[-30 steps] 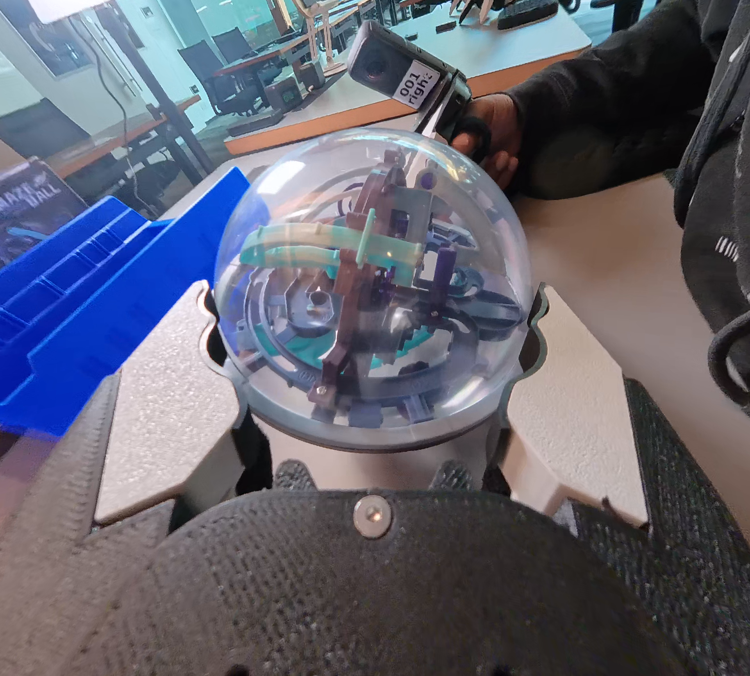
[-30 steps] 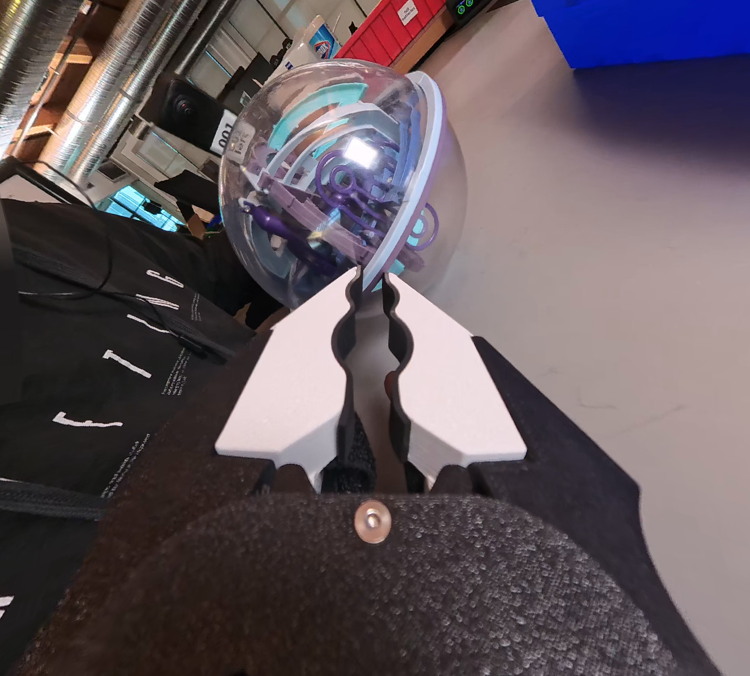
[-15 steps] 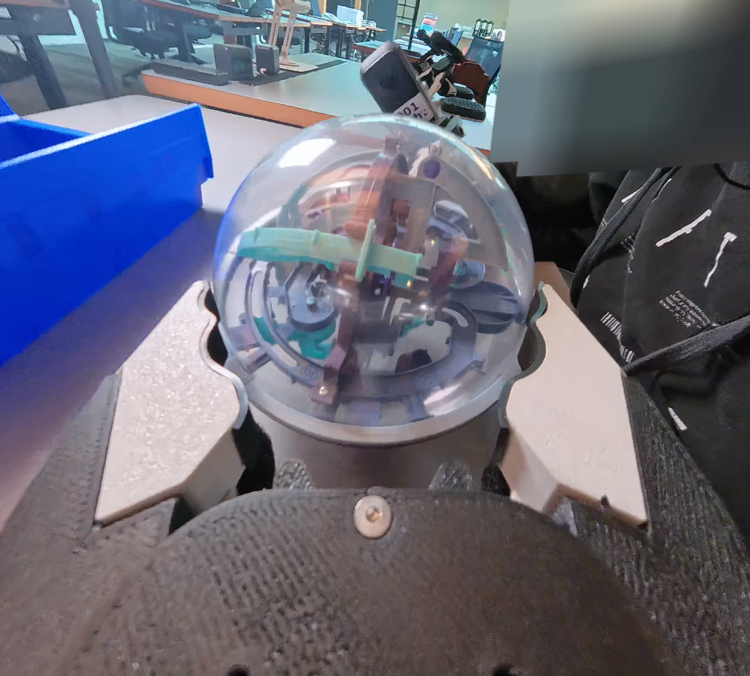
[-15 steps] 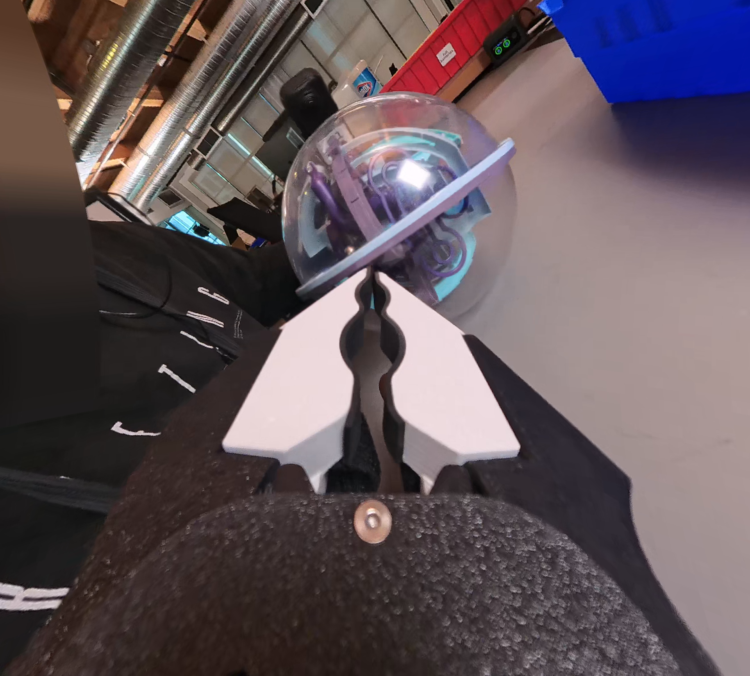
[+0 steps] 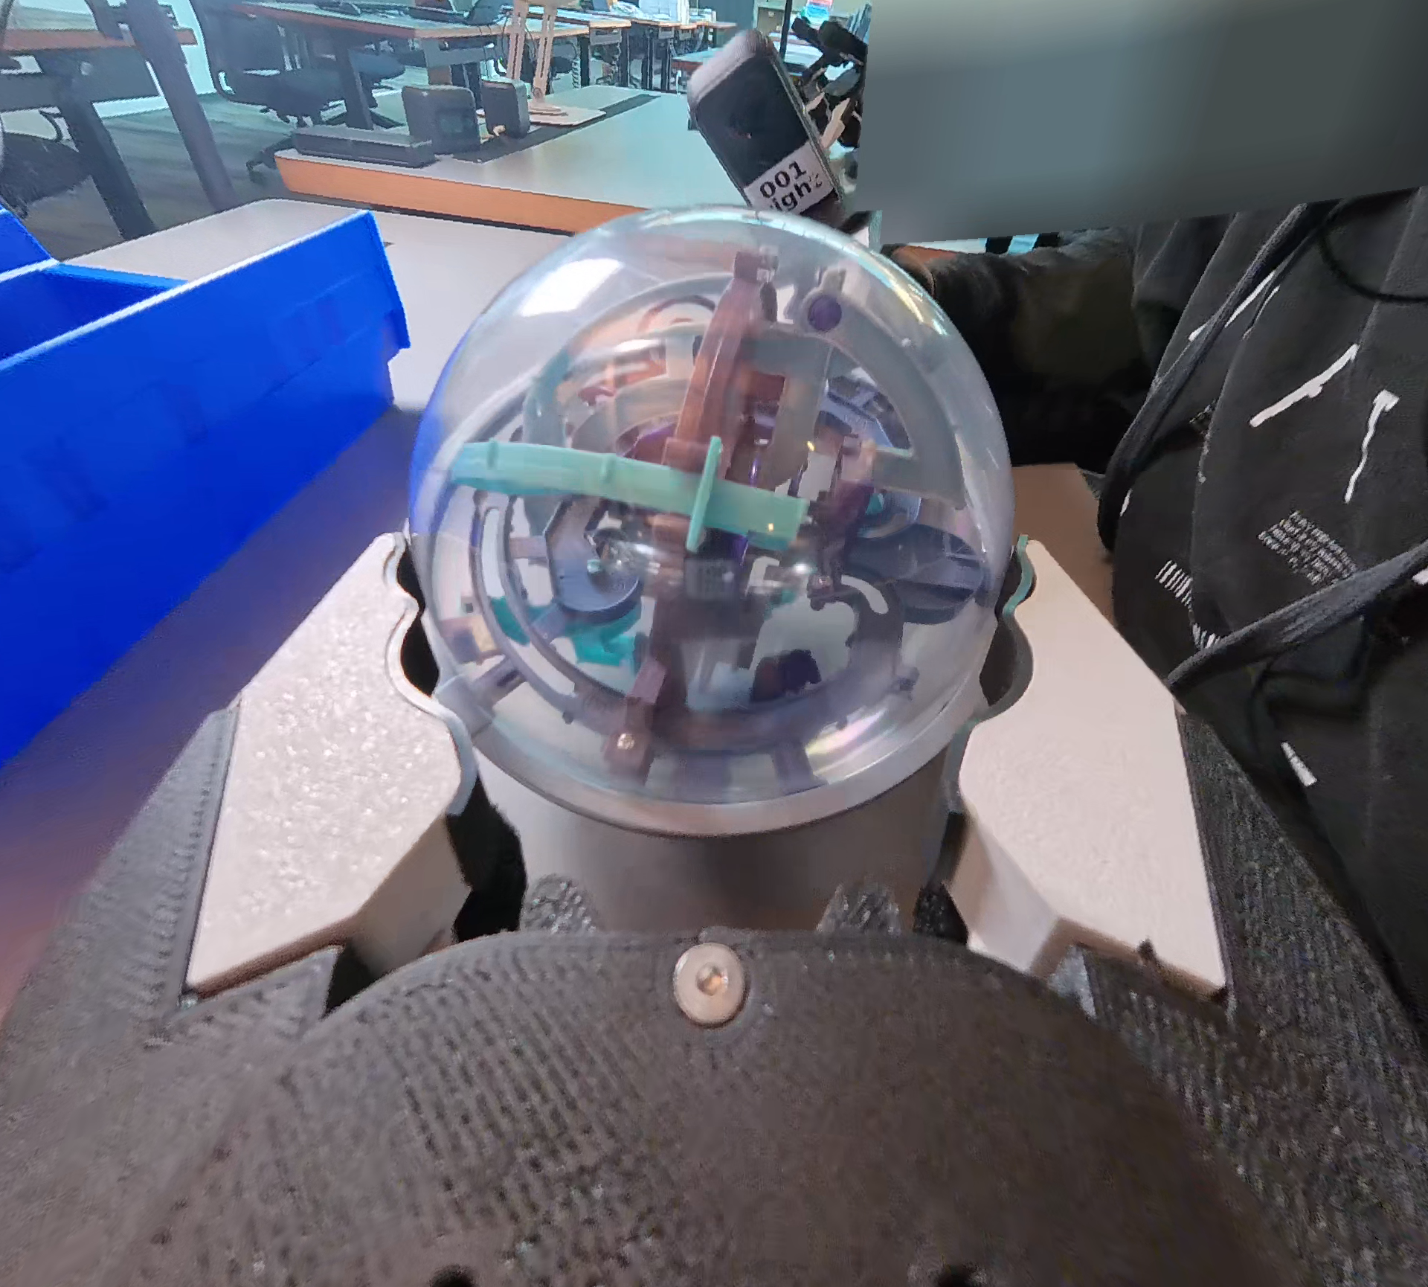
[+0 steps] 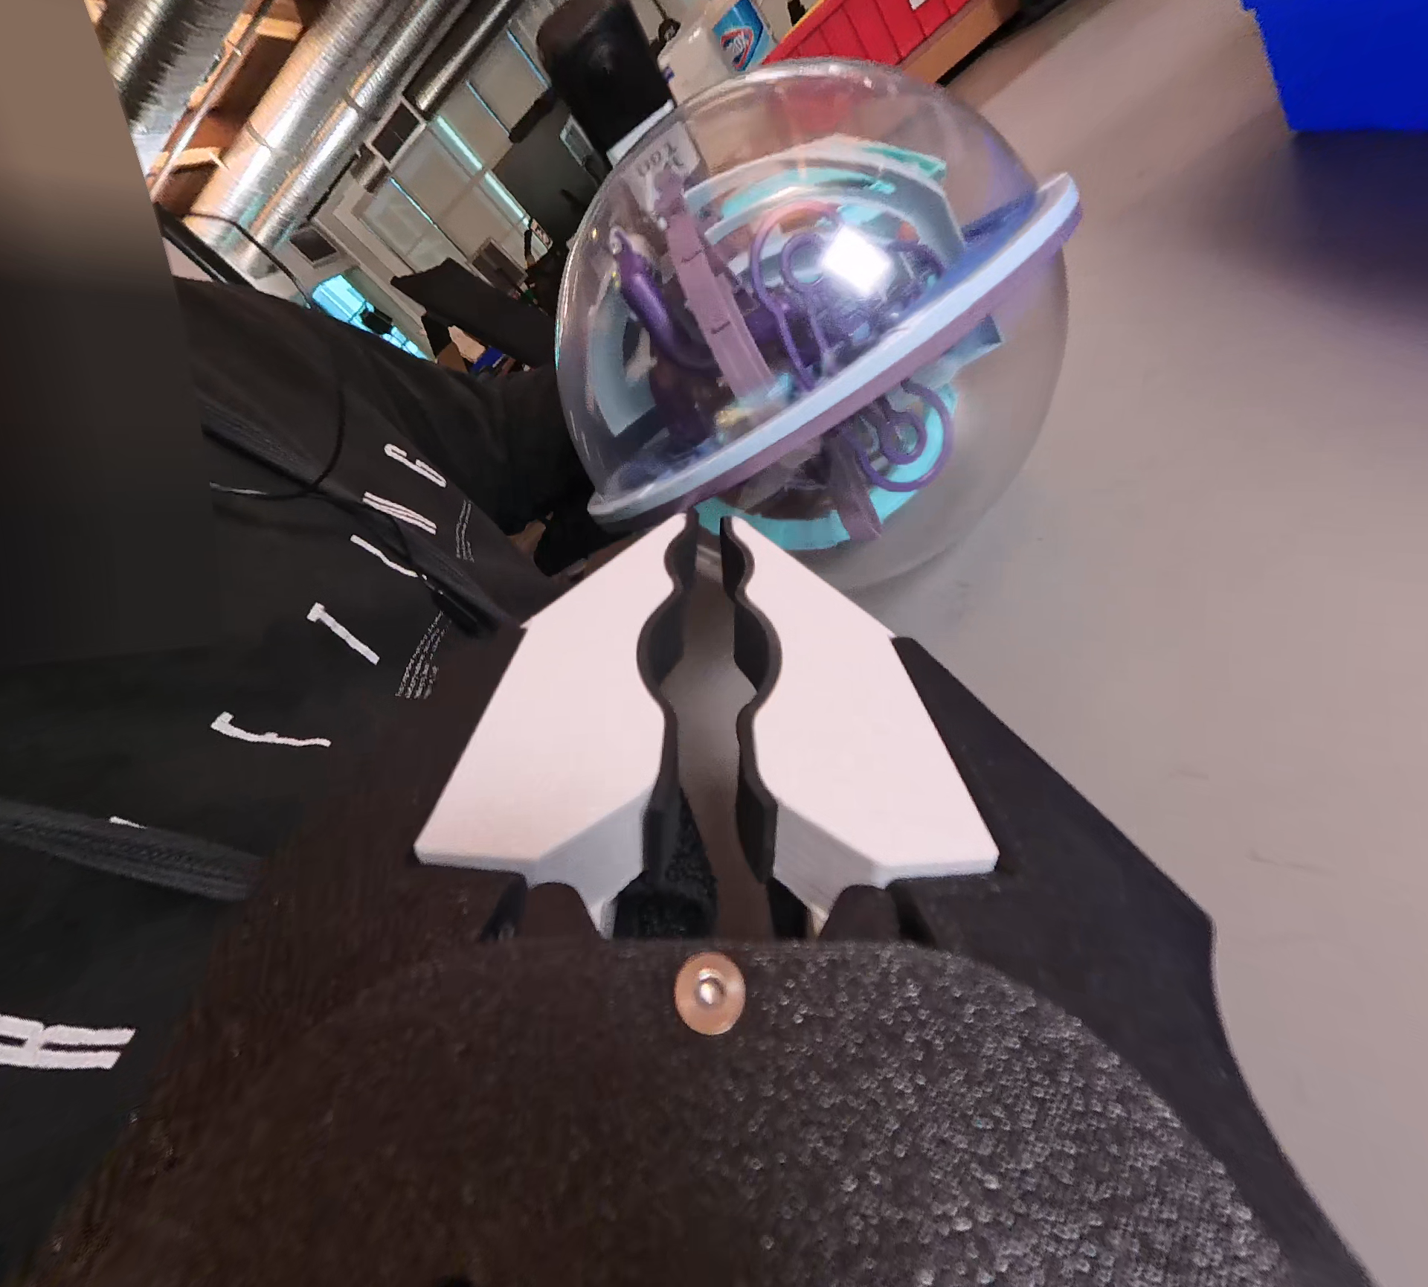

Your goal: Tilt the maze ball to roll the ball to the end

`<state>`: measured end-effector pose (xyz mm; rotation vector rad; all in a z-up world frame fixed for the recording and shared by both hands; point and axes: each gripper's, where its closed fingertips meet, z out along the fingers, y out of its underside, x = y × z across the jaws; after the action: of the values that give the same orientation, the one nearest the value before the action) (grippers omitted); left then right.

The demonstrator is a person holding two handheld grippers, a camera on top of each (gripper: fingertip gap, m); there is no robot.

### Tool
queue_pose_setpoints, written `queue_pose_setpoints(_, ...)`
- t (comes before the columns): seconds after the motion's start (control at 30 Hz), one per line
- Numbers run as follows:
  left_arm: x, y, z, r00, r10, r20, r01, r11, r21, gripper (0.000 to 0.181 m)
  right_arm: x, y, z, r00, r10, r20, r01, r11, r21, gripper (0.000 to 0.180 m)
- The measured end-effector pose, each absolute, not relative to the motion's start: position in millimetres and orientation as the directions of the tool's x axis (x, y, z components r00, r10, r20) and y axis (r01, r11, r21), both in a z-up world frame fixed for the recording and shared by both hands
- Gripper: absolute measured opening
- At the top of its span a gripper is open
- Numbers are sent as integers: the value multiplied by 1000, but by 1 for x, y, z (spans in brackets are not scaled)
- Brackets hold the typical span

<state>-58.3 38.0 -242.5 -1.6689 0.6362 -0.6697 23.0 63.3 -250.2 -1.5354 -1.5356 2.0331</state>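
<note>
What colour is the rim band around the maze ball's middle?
Pale lilac-blue with a purple underside; the rim band on the maze ball shows best in the right wrist view.

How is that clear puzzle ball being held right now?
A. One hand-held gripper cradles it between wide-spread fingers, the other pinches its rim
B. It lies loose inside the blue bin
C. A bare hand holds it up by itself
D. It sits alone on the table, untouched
A: the maze ball sits between the left hand-held gripper's wide-spread fingers, while the right hand-held gripper closes its tips on the ball's flat rim.
</note>
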Motion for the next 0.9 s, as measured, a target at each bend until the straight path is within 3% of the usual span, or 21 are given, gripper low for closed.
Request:
queue_pose_setpoints(0.4,-64,25,-231,620,-769,155,-2,-198,-980,141,26,50,-259,-509,751,-422,401,-227,-888,31)
queue_pose_setpoints(0.7,-55,23,-229,418,-886,202,-64,-251,-966,140,21,61,-269,-510,843,-172,312,-5,-950,78)
queue_pose_setpoints(0.9,-52,28,-227,299,-925,234,-93,-273,-958,139,23,52,-276,-524,846,-98,307,80,-948,78)
